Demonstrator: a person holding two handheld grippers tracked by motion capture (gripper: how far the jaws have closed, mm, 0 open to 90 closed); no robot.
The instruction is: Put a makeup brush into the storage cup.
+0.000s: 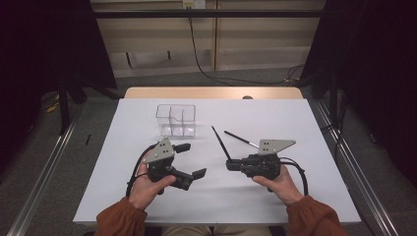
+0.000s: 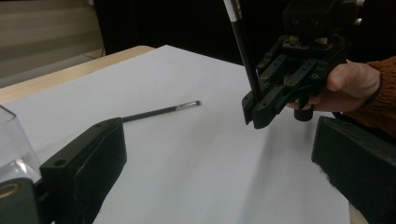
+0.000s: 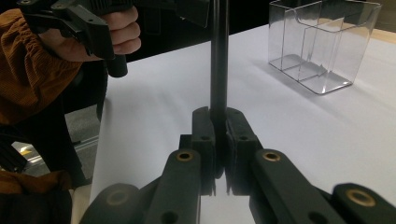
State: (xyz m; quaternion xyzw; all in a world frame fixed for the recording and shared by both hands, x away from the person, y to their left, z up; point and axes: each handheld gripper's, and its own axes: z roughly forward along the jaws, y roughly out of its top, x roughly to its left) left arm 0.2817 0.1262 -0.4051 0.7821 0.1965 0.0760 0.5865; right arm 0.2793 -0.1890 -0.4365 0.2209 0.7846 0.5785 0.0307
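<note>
Right gripper [image 1: 229, 164] clamped on a thin black brush [image 1: 221, 142], jaws pressed tight around the handle near its lower end, as seen close up in the right gripper view [image 3: 218, 56]; handle angled up and away toward the far side of the table. Left gripper [image 1: 193, 160] held just to the left, jaws spread wide with nothing between them (both pads plainly apart in the left gripper view). Second brush [image 1: 241, 138] lying flat on the white table sheet [image 1: 295, 196], just beyond the right gripper, untouched. Clear compartmented organizer [image 1: 176, 120] standing upright on the far-left part of the sheet, empty as far as can be told, well apart from both grippers. Judged step: first brush picked up and carried, not yet delivered. Next move likely calls for swinging the held brush over the organizer, tipping it closer to vertical, lowering one end into a compartment, then easing the jaws apart. Possibly a handover to the open left gripper first, given how it faces the brush. Care needed so the long handle clears the thin organizer wall rather than knocking it.
</note>
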